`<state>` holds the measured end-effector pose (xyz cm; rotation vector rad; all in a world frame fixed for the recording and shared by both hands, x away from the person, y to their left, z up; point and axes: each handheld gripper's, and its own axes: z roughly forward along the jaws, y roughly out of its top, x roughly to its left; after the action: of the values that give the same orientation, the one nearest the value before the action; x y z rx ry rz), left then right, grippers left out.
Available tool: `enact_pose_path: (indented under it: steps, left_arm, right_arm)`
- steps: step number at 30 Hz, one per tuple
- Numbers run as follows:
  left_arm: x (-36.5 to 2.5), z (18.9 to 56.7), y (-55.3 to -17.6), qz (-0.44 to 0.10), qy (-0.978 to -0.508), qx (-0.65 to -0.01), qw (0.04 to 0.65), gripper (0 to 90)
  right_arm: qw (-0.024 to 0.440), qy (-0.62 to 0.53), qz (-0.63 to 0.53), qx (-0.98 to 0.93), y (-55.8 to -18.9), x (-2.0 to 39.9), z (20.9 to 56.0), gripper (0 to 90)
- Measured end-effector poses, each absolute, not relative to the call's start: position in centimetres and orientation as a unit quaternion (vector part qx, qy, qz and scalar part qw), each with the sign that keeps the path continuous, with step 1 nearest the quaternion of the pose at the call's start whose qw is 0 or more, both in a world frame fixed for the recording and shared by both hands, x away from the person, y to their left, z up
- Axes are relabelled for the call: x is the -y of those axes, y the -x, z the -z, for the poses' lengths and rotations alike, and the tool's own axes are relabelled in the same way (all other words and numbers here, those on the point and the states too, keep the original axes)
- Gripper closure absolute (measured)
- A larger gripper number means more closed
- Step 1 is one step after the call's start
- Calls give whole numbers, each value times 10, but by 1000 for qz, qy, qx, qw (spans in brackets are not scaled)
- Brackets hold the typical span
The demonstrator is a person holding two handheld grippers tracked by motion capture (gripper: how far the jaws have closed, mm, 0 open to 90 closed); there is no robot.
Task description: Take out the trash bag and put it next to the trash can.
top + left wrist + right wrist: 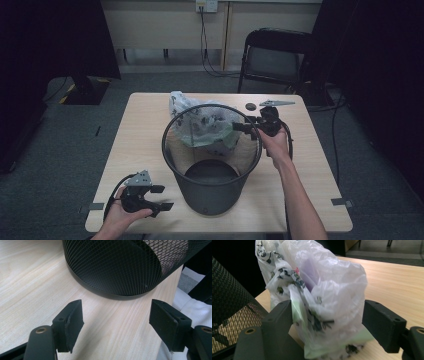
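A black mesh bin [211, 160] stands upright at the middle of the light wooden counter [145, 135], near its front edge. Behind the bin, touching or just beside its far rim, sits a crumpled, pale patterned plastic bag [200, 122]. The right tool [243, 128], held in the right hand [276, 142], points left at the bin's far right rim, with the bag just beyond it; whether it touches the bag cannot be told. The left tool [161, 197], held in the left hand [120, 214], rests low at the near left corner, its jaws apart, empty, pointing right toward the bin's base. A small dark disc [250, 106] lies far right on the counter. A black folding chair [272, 57] stands beyond.
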<state>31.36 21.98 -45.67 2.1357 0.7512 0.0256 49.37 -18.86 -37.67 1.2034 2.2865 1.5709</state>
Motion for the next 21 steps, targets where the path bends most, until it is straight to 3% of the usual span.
enact_pose_path:
  steps: [8,21]
  left_arm:
    - [-222,463,-318,-13,-851,-328,410,266]
    - [-228,479,-332,-46,-841,-389,372,288]
  right_arm:
    - [86,-409,-510,-752,-478,212,374,299]
    - [118,-448,-473,-750,-443,252,390,253]
